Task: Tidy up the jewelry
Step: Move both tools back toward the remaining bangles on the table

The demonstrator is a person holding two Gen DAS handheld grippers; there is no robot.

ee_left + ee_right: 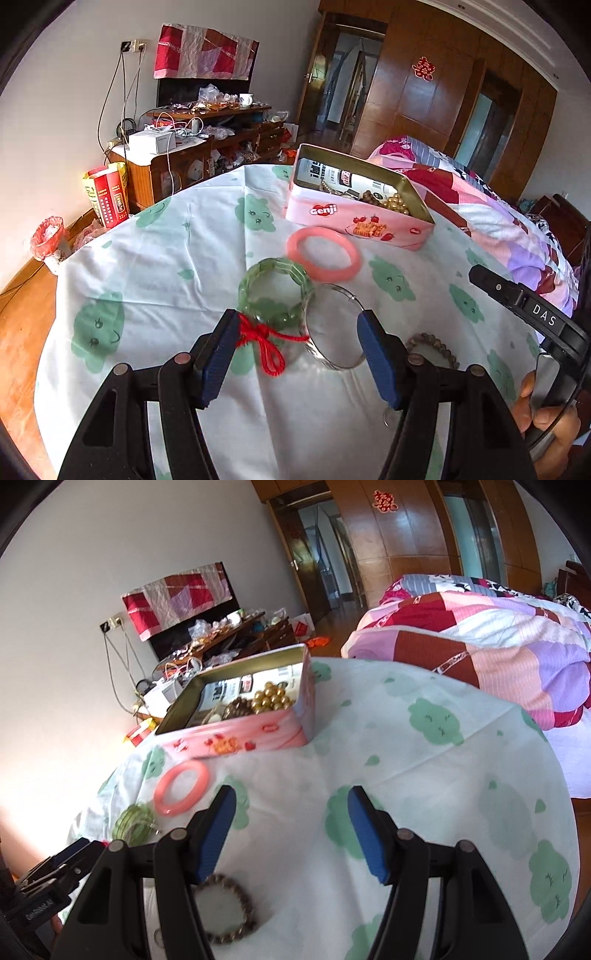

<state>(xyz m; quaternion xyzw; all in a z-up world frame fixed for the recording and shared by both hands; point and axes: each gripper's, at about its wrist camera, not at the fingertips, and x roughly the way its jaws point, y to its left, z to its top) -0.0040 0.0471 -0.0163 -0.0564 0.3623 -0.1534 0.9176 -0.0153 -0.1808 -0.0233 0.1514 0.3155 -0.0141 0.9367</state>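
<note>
A pink tin (pixel 354 218) (pixel 236 734) stands open on the table, with gold and brown beads inside. In front of it lie a pink bangle (pixel 325 253) (pixel 181 788), a green bracelet (pixel 271 291) (pixel 135 823) tied with red string, a silver bangle (pixel 332 328) and a brown bead bracelet (pixel 432 347) (pixel 229 908). My left gripper (pixel 297 325) is open just above the green bracelet and silver bangle. My right gripper (pixel 291 801) is open over bare cloth, with the bead bracelet under its left finger.
The round table wears a white cloth (pixel 166 258) (pixel 424 775) with green prints. A bed with a patchwork quilt (pixel 480 646) lies to the right. A cluttered wooden cabinet (pixel 192 147) stands behind, with a red-lined bin (pixel 48 243) on the floor at left.
</note>
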